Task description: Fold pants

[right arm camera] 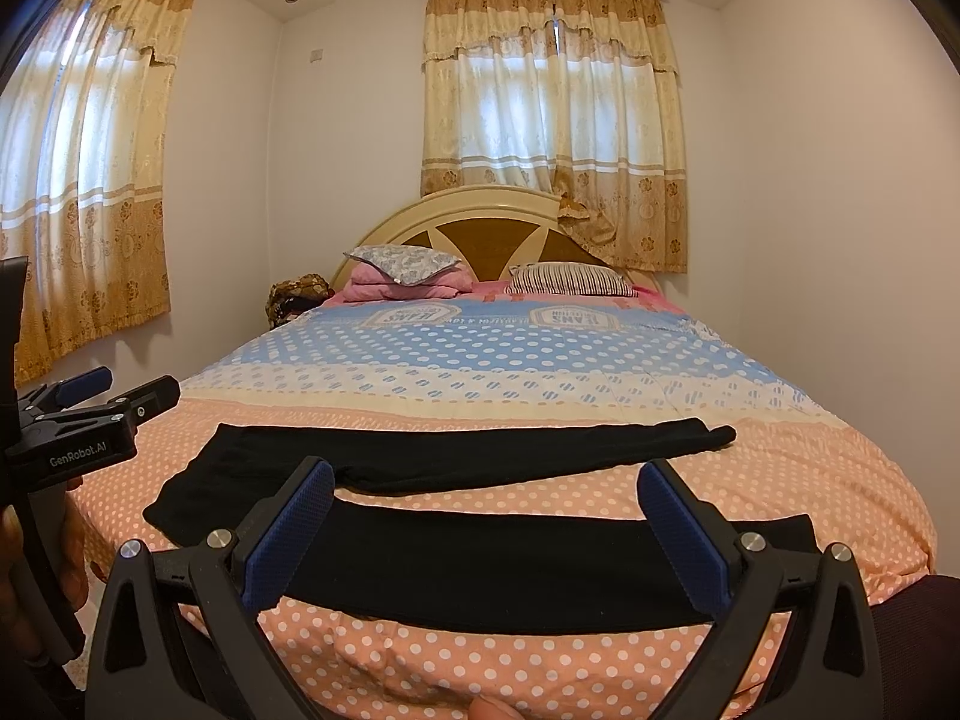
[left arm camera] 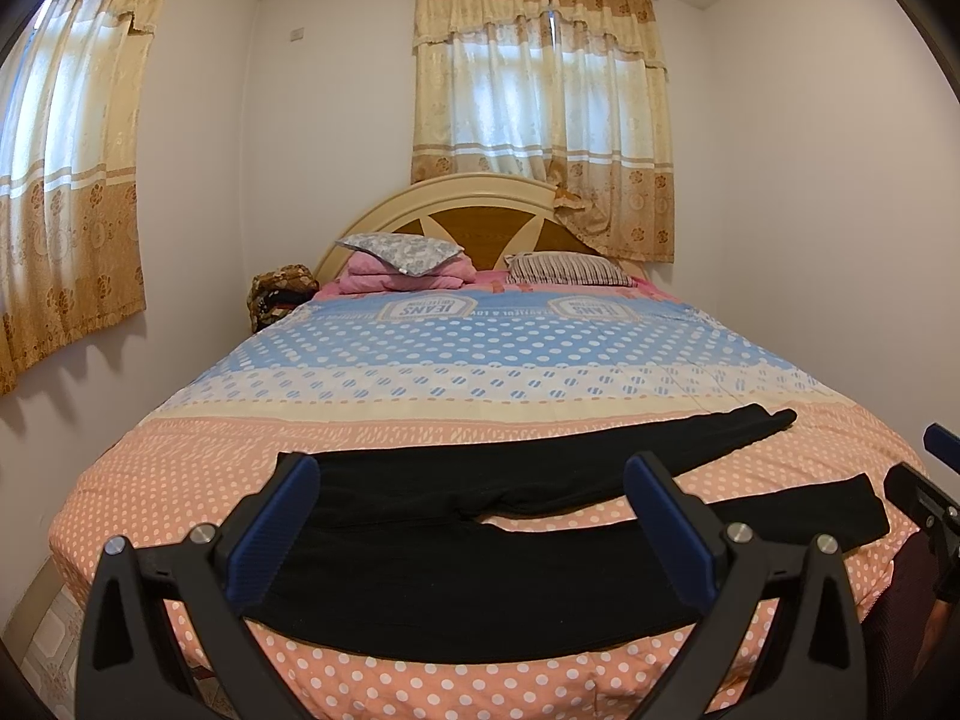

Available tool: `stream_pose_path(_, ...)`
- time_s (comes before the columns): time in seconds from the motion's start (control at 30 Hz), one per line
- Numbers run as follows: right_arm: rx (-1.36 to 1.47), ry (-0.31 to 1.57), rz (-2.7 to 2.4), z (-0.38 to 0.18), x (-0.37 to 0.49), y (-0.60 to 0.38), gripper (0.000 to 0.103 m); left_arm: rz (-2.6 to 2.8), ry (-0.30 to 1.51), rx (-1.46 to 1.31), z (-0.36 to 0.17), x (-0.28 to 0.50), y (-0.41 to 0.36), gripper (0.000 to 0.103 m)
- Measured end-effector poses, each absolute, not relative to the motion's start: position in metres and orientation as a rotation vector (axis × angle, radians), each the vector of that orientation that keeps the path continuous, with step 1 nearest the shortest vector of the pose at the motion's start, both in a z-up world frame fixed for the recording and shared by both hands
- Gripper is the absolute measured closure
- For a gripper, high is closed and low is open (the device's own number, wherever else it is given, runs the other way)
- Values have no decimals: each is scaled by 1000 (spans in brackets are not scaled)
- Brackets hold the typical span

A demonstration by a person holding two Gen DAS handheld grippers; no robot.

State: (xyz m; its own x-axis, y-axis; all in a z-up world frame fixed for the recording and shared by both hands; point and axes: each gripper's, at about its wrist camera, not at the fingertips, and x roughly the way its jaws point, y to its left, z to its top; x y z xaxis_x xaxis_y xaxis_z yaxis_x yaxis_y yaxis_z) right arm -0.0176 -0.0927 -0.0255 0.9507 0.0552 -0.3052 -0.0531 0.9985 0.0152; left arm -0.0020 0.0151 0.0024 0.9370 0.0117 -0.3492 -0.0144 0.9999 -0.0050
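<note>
Now the black pants lie spread flat across the near end of the bed, legs pointing right; left tongs and right tongs hover above them, both open, empty.

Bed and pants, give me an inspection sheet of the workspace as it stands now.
Surface: bed, dotted cover, smooth.
Job's things: black pants flat across the near end, legs apart, unfolded.
Clutter: pillows and pink bedding at the headboard; a bundle beside the bed.
Grippers: left gripper and right gripper both open, holding nothing.
Cables: nothing seen.
Surroundings: white walls, two curtained windows.
</note>
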Motion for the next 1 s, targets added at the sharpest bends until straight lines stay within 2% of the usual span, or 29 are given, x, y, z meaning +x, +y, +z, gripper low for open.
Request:
stream_pose_path(0.77, 7, 340, 38, -37, -8, -96, 1, 21, 391, -18, -10, 7, 14, 0)
stream_pose_path(1.0, 10, 403, 15, -64, 20, -107, 1, 43, 457, 10, -41, 49, 31, 0)
